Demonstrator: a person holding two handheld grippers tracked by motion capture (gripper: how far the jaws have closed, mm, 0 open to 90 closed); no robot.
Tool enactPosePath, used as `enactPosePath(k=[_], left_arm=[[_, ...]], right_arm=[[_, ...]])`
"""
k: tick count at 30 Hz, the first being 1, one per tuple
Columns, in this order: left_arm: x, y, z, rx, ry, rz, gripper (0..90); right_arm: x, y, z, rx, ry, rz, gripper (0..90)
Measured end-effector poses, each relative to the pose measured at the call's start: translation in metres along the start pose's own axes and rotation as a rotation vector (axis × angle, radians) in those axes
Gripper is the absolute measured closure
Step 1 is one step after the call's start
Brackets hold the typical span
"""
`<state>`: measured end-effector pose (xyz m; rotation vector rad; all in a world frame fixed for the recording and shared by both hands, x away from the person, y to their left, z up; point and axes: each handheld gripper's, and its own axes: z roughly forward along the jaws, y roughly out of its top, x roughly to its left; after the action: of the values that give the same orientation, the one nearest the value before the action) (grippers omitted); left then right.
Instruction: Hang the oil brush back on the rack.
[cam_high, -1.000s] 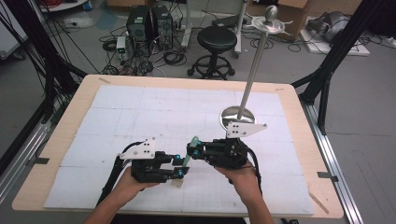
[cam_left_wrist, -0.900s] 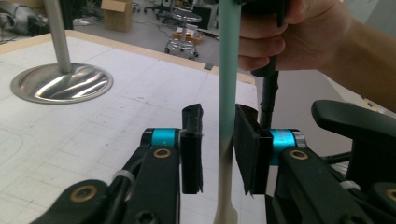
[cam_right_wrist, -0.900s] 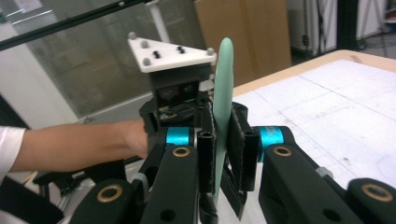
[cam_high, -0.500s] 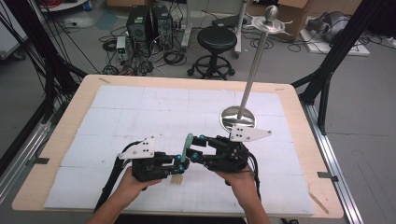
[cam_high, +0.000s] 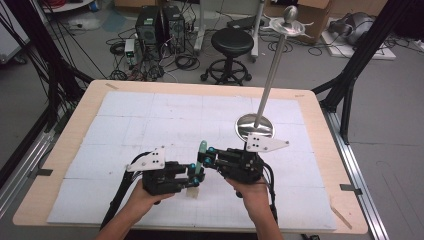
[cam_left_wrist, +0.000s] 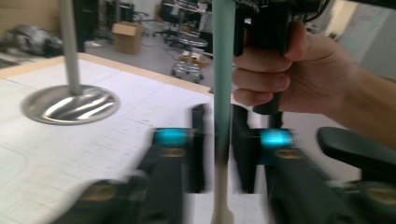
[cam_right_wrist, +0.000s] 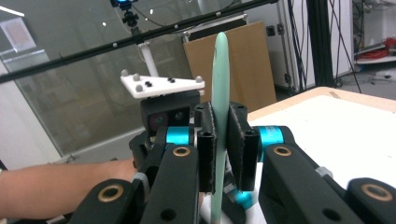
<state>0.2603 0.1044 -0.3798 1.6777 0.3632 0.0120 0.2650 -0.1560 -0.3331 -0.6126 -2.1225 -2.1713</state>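
Counter (cam_high: 150, 95) spans the high view's middle, a steel stand (cam_high: 255, 126) right of centre. At lower centre the right hand-held gripper (cam_high: 206, 157) clamps a pale green stick (cam_high: 200, 156) upright; the left hand-held gripper (cam_high: 192, 176), its jaws just opening, brackets the stick's lower end without pressing.

Worktop (cam_high: 320, 165): pale wood, rectangular, w/ white gridded sheet (cam_high: 150, 125) covering most of it, wood margin bare all round. On the sheet at approx 2 o'clock from centre: round shiny metal base (cam_high: 255, 126) w/ a slim pole rising from it. Strip of tape (cam_high: 44, 172) at the 9 o'clock edge, another (cam_high: 348, 188) at the 3 o'clock edge.
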Motion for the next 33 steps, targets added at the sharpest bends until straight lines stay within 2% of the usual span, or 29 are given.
enactPosePath(k=[2,3,5,11,14,18,22,28,33], left_arm=[[0.003,0.001,-0.003,0.032,0.026,-0.011,42.2],[0.004,0.001,-0.006,0.040,0.034,-0.011,38.5],[0.007,0.001,-0.014,0.030,0.057,-0.006,37.0],[0.015,0.000,-0.036,0.024,0.192,-0.023,22.0],[0.020,-0.003,-0.048,-0.005,0.212,-0.035,21.2],[0.023,-0.005,-0.060,-0.011,0.243,-0.027,20.9],[0.025,-0.007,-0.070,-0.022,0.255,-0.020,20.3],[0.029,-0.009,-0.078,-0.005,0.275,-0.005,20.3],[0.031,-0.009,-0.082,-0.010,0.290,-0.005,20.1]], right_arm=[[-0.003,0.003,-0.004,-0.006,-0.013,0.003,82.4],[-0.004,0.006,-0.007,-0.002,-0.030,-0.003,82.4],[-0.006,0.011,-0.014,0.002,-0.066,-0.005,82.4],[-0.014,0.034,-0.029,0.003,-0.168,-0.026,82.4],[-0.019,0.046,-0.034,0.003,-0.196,-0.043,82.4],[-0.028,0.063,-0.042,0.015,-0.222,-0.050,82.3],[-0.038,0.081,-0.053,0.015,-0.226,-0.050,82.3],[-0.053,0.105,-0.066,0.041,-0.236,-0.052,82.3],[-0.063,0.120,-0.078,0.046,-0.257,-0.055,82.3]])
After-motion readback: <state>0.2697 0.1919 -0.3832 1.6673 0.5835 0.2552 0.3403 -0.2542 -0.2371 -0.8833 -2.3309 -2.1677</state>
